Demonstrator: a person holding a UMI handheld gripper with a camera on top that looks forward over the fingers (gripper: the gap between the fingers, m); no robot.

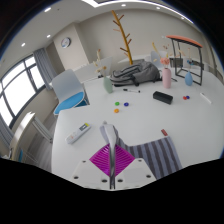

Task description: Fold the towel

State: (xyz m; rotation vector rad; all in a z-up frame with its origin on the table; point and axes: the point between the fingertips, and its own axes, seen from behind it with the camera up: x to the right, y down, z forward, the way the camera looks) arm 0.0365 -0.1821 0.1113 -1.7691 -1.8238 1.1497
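A grey striped towel (152,154) lies on the white table (150,120), just to the right of my fingers. One part of it is drawn up between the fingers into a peak (109,130). My gripper (110,160) is shut on that fold. The two magenta pads (98,158) press together with only a thin line of cloth between them. The part of the towel under the fingers is hidden.
A remote (80,133) lies left of the fingers. Beyond are small coloured pieces (122,102), a black box (162,97), a pink bottle (166,76) and a grey bag (125,73). A blue seat (68,102) stands at the table's left edge. A wooden coat rack (122,35) stands behind.
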